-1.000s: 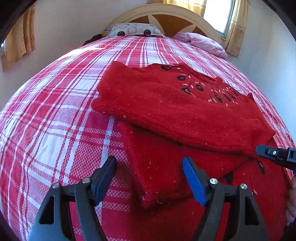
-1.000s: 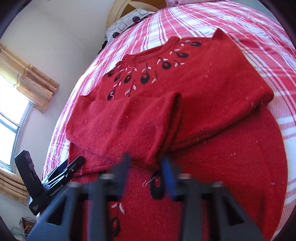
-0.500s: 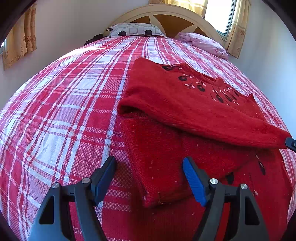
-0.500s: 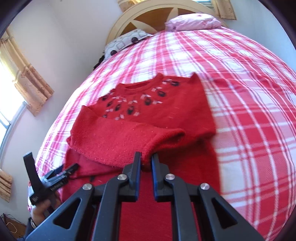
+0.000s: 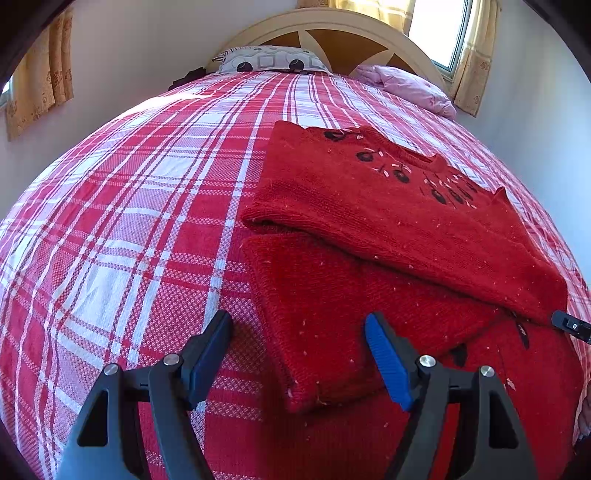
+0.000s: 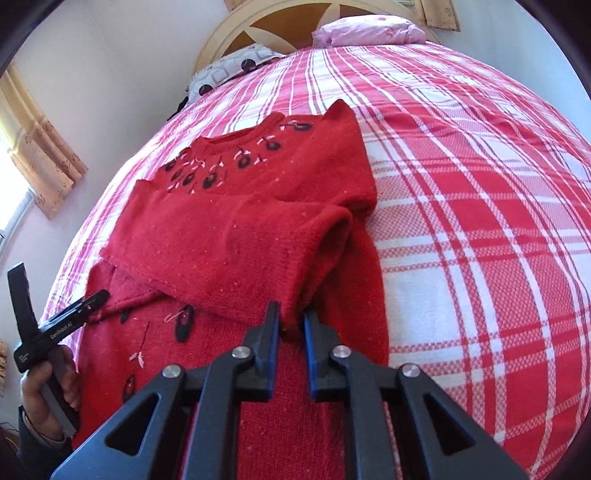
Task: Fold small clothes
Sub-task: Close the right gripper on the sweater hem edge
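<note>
The sweater (image 6: pixel 258 236) lies lengthwise on the bed (image 6: pixel 480 184), neckline toward the headboard (image 6: pixel 295 26) (sleeve folded across). Right tongs (image 6: pixel 291 325) pinch its cuff; left tongs (image 5: pixel 299 354) gape wide, holding nothing.

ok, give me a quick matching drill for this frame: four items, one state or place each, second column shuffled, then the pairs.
Items:
1. left gripper
2. right gripper
3. red sweater
4. pink pillow

States or places:
A. at the headboard, far end of the bed
B. open, nothing between its fingers
C. lying on the plaid bedspread, sleeve folded across the body
D. closed on a sleeve cuff

Pairs: 1-B, 2-D, 3-C, 4-A
</note>
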